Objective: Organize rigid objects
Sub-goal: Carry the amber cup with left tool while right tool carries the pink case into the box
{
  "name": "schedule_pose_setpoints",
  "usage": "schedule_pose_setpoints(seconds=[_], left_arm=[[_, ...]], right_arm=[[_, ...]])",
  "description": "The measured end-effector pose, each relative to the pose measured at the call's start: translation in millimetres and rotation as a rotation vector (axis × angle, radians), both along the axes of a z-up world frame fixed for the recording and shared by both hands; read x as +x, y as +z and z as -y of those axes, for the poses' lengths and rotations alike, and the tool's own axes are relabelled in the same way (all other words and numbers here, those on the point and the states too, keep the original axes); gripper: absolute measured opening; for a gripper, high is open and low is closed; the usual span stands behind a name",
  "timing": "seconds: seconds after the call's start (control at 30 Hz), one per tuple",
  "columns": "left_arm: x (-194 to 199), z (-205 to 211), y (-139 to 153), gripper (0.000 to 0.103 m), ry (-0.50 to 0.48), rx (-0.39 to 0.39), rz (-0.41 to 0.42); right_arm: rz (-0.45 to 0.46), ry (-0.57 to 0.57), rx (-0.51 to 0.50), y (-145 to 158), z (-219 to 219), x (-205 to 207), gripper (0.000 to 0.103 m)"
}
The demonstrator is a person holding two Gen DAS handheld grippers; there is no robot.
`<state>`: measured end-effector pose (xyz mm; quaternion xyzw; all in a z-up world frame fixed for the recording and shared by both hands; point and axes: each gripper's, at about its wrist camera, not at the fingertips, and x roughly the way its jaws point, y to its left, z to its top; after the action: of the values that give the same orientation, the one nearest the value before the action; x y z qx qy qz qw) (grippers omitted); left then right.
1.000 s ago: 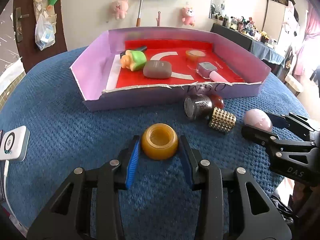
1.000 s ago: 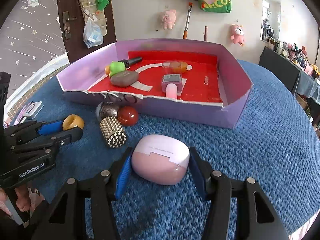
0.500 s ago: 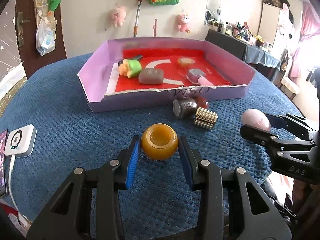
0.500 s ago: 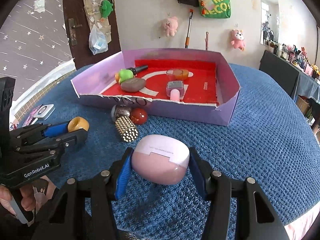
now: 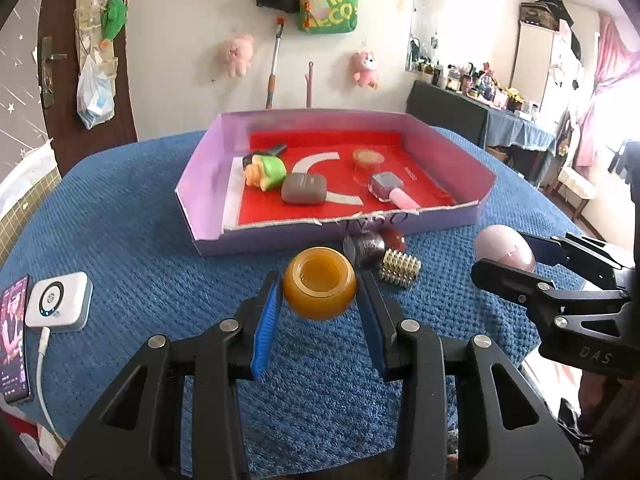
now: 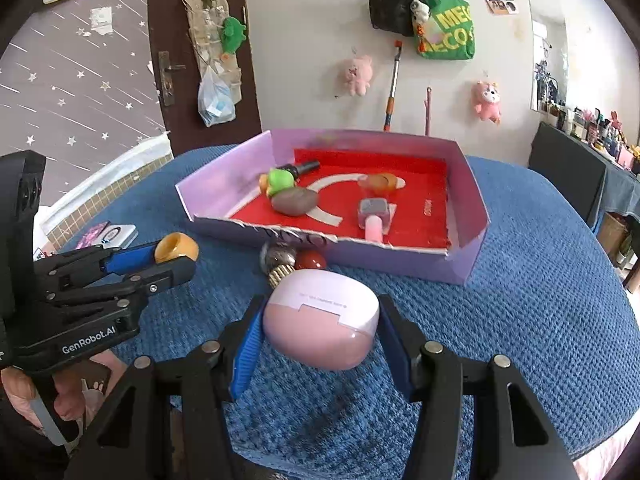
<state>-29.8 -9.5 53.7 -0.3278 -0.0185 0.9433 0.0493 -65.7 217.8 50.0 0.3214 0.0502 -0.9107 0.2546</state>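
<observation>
L gripper [image 5: 320, 300] & R gripper [image 6: 320, 332]: fingers clamped, angled down.

This is looking like a lived-in bedroom or living room in a home. A round table [image 5: 120, 216] under a blue knitted cloth is standing in the middle. On the white wall behind the table, pink plush toys [image 5: 236, 54], a green tote bag [image 5: 330, 12] and a black backpack [image 6: 390, 8] are hanging. Left of the table, a dark wooden door [image 6: 168, 52] is showing beside star-patterned wallpaper [image 6: 80, 80]. Right of the table, a dark sideboard [image 5: 452, 116] is carrying crowded bottles and trinkets, with pink curtains [image 5: 612, 68] hanging beyond it.
</observation>
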Motion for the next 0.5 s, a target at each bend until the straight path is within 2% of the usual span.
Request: schedule_pose_setpoints(seconds=[0.5], left_arm=[[-16,6,11,0.036,-0.004,0.009,-0.028]], right_arm=[[-0.007,0.034,-0.007,7,13,-16,0.057]])
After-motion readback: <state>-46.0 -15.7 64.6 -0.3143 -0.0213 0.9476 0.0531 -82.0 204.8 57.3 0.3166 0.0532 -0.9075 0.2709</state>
